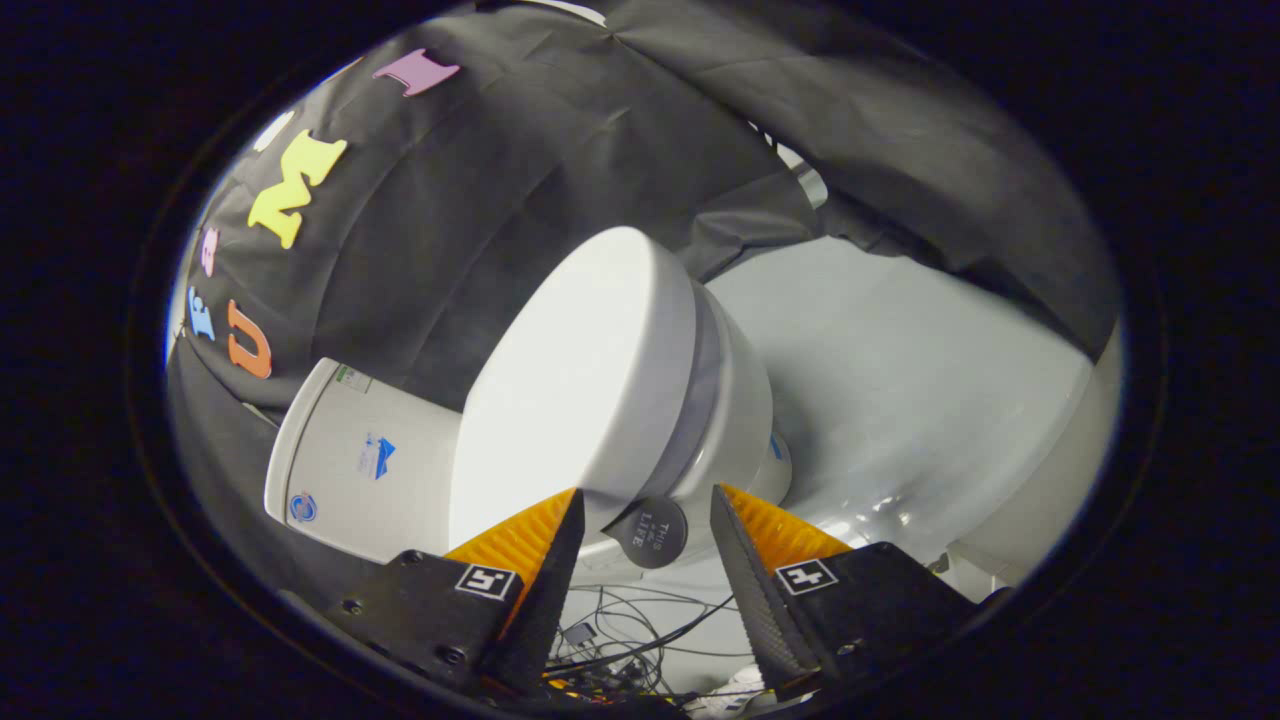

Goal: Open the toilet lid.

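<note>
The tongs (645, 545) stand spread, pinching nothing. Between their tips sits a round dark lift tab (650, 532) fixed to the front edge of the toilet lid (570, 380), which lies closed over the bowl (735, 410). Beyond are the tank (365, 465) and grey floor (900, 400); cables (640, 630) lie below.

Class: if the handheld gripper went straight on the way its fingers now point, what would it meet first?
Probably the round dark tab at the closed white toilet lid's front edge. It sits between the open gripper's fingertips, just ahead, though depth is hard to judge.
</note>
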Motion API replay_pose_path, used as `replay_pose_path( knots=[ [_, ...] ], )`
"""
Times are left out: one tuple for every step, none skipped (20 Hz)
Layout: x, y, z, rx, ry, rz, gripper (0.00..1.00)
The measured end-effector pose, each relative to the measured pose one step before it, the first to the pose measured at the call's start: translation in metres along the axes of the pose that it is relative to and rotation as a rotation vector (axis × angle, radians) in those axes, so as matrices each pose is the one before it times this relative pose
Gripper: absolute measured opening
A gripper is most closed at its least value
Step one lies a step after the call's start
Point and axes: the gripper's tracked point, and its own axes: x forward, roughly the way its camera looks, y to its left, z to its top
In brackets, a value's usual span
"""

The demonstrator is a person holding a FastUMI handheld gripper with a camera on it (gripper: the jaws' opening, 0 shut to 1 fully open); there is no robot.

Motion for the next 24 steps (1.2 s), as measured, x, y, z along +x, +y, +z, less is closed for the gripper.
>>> replay_pose_path(
  knots=[
    [0.00194, -0.00036, -0.00014, 0.01917, 0.00423, 0.00602, 0.77],
    [0.00232, -0.00349, -0.00351, 0.01381, 0.00438, -0.00335, 0.74],
    [0.00313, -0.00337, -0.00265, 0.00892, 0.0071, -0.00468, 0.67],
    [0.00003, -0.00107, -0.00022, 0.01305, 0.0138, 0.00849, 0.63],
    [0.00236, 0.00106, -0.00186, 0.02096, 0.01325, 0.01899, 0.59],
    [-0.00069, 0.00275, 0.00099, 0.02205, 0.00368, 0.01395, 0.56],
    [0.00301, 0.00207, -0.00203, 0.01747, 0.00661, 0.01682, 0.5],
    [0.00047, -0.00047, -0.00125, 0.01005, 0.00434, 0.00795, 0.46],
    [0.00222, -0.00292, 0.00072, -0.00537, 0.00276, -0.00614, 0.42],
    [0.00331, -0.00419, -0.00183, -0.0001, 0.00647, -0.00628, 0.38],
    [-0.0012, -0.00038, 0.0023, 0.01646, 0.00342, 0.00524, 0.35],
    [0.00019, 0.00117, -0.00051, 0.01757, 0.00688, 0.01052, 0.31],
    [-0.00111, -0.00241, 0.00432, 0.01748, 0.00098, 0.00342, 0.28],
    [0.00032, 0.00015, -0.00332, 0.02625, 0.00791, 0.01458, 0.26],
    [-0.00054, 0.00121, -0.00081, 0.01072, 0.00252, 0.01287, 0.21],
    [0.00067, 0.00108, -0.00163, 0.00108, 0.00491, 0.00733, 0.2],
    [-0.00082, 0.00048, 0.00195, 0.00089, -0.00166, 0.00177, 0.18],
    [0.00066, 0.00059, 0.00132, 0.00245, -0.00655, 0.00033, 0.17],
    [-0.00027, 0.00091, 0.00013, 0.00913, -0.00616, -0.00392, 0.14],
    [-0.00077, 0.00081, -0.00025, 0.00465, 0.00007, -0.00435, 0.12],
    [0.00003, 0.00097, 0.0003, 0.00535, 0.00381, -0.0043, 0.11],
    [0.00014, 0.00004, -0.00111, 0.01252, 0.00576, -0.00252, 0.11],
    [-0.00019, 0.00047, -0.00124, 0.01975, 0.01002, -0.00208, 0.11],
    [-0.00173, 0.00134, -0.00082, 0.02294, 0.00959, -0.00212, 0.11]
  ],
)
